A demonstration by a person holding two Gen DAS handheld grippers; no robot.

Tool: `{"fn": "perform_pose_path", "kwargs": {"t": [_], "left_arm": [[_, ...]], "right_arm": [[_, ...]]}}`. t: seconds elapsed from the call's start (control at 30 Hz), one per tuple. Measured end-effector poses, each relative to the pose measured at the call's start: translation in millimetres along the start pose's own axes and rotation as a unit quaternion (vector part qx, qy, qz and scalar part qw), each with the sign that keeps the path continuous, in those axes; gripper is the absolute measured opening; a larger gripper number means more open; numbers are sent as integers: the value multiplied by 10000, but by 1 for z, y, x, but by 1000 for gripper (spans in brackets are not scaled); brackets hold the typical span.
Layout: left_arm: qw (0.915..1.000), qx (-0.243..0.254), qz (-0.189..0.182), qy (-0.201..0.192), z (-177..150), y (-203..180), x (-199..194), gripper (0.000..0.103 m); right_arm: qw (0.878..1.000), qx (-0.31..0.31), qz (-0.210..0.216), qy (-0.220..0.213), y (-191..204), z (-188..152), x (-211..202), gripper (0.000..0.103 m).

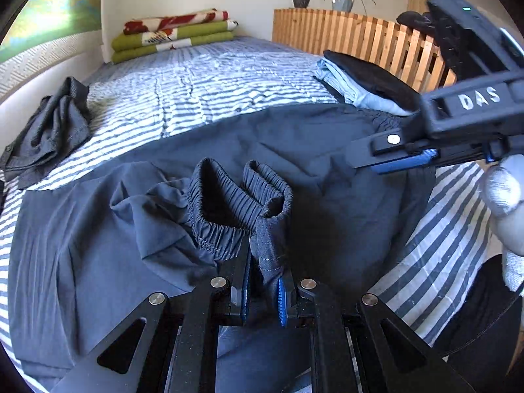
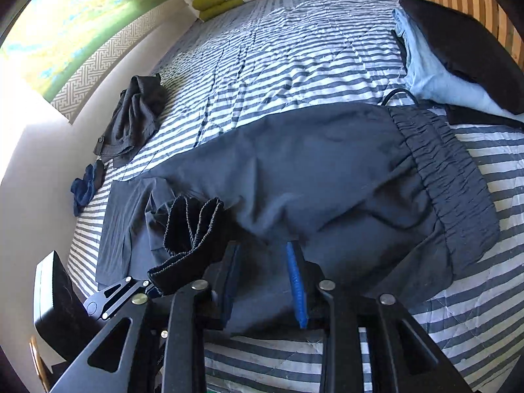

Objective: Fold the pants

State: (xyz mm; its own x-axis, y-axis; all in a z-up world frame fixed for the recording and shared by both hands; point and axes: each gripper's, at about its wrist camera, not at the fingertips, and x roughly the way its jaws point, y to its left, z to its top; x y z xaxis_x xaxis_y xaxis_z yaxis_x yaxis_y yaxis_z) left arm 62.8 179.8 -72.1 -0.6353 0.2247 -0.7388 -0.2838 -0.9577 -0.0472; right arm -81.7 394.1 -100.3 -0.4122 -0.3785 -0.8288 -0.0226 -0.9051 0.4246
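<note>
L gripper (image 1: 263, 290) clamps pants (image 1: 294, 144) cuff over bed (image 1: 209, 75); R gripper (image 2: 265, 281) part open, empty, above pants.

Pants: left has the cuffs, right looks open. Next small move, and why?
Probably carry the cuffs on toward the waistband and lay them there. The left gripper is shut on the cuff fabric, and the pants lie flat on the bed. The right gripper is open, pressing nothing.

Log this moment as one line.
left hand-held gripper: shut on pants cuff | right hand-held gripper: open, over pants | bed: pants laid flat
</note>
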Motion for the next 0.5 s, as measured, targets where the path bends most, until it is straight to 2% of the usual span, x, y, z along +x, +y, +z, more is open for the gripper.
{"fn": "perform_pose_path", "kwargs": {"t": [0.03,0.1,0.13,0.17,0.27,0.37,0.43,0.5], "left_arm": [[10000,24,28,-82,-4,-3,-3,16],[9998,170,-20,-50,-11,-10,-8,32],[9996,264,-111,35,-13,-13,-8,52],[9991,335,-244,65,-13,-15,-11,63],[9969,648,-414,-153,-23,-22,-36,64],[9967,576,-475,-306,-31,-7,-60,69],[9981,472,-287,-289,-35,10,-66,69],[9987,444,-100,-246,-38,26,-66,69]], "right_arm": [[9999,8,103,57,0,2,5,44],[9993,1,330,186,2,5,14,45],[9988,10,417,236,5,9,18,46],[9984,-15,506,269,7,11,22,49],[9956,-74,752,551,16,15,38,53],[9937,-98,734,840,21,16,56,53],[9931,9,724,926,22,15,63,53],[9957,129,575,708,22,14,58,53]]}}
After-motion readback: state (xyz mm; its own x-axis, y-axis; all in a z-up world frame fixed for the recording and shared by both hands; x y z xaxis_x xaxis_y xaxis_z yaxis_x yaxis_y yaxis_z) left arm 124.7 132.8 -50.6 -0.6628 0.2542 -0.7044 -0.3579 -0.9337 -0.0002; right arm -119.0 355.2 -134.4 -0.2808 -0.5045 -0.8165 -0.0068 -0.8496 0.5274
